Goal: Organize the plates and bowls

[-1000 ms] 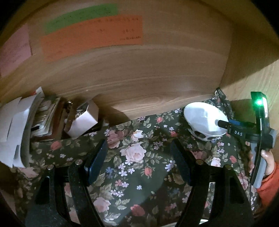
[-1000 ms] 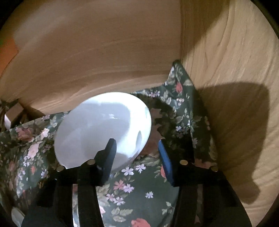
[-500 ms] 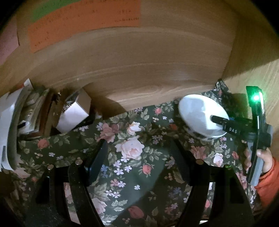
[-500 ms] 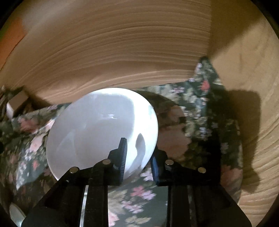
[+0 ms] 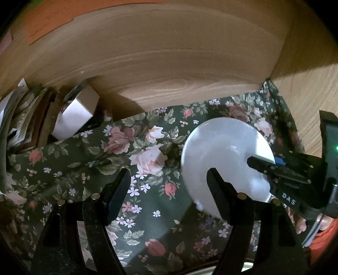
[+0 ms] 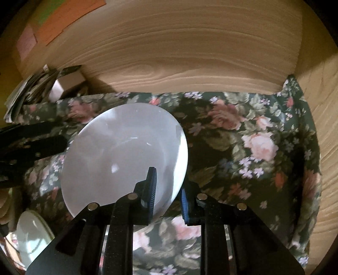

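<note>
White bowl [image 6: 124,156] tilted — right gripper [image 6: 166,194] pinching rim.

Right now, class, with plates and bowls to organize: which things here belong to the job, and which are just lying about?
Job:
bowl, pinched at its rim by the right gripper
second dish, lower left
left gripper, open

Lying about:
floral cloth
box
papers
orange note

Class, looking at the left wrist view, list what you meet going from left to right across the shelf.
Stack of papers → small box → white bowl → right gripper clamped on the bowl's rim.
</note>
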The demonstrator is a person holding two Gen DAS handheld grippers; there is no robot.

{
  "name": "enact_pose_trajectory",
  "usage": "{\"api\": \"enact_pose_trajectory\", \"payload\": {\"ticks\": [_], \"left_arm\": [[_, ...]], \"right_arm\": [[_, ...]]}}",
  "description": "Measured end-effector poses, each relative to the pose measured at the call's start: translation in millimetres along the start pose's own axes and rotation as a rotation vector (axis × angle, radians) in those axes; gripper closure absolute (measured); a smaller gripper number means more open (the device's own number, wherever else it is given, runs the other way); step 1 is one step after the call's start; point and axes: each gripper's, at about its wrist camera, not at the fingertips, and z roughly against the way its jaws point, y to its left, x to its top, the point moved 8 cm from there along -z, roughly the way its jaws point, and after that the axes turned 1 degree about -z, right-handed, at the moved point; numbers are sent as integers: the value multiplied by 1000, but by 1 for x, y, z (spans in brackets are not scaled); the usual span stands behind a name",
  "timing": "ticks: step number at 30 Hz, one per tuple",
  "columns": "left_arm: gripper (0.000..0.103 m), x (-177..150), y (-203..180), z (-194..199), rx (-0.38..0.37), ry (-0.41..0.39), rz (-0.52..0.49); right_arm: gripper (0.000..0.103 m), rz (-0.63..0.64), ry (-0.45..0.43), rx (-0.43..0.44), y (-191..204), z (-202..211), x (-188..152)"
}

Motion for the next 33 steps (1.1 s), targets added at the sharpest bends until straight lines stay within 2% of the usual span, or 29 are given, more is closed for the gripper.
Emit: {"api": "enact_pose_trajectory", "payload": {"ticks": [7,11,12,17,19,22,24,29,33], "left_arm": [[29,-4,-14,-12,12,50,-51],[33,-7,-16,-23,13,83,-51],[35,-7,-17,-25,9,93,-52],[49,-11,-23,-39,0,135,-60],[63,-12,-25,-43,-6,152,-62],[73,-16,-30,-50,-26,170,-67],[78,-18,-32,-54,-22,178,-71],[79,-19,-31,-55,-4,170,-59],[79,-19,-34,-51,1,146,-86]], "right_arm": [[81,4,-3,-2,7,-2,-2],[69,-21,6,14,5,-4,-2],[69,-34,7,24,3,-5,-3],[69,-65,17,65,3,-9,-4],[72,-72,12,73,3,-10,-4],[79,-69,0,87,5,-9,-3],[81,-67,-6,84,7,-8,-2],[82,-60,-17,68,8,-7,-3],[83,-64,-28,69,9,-2,-2]]}}
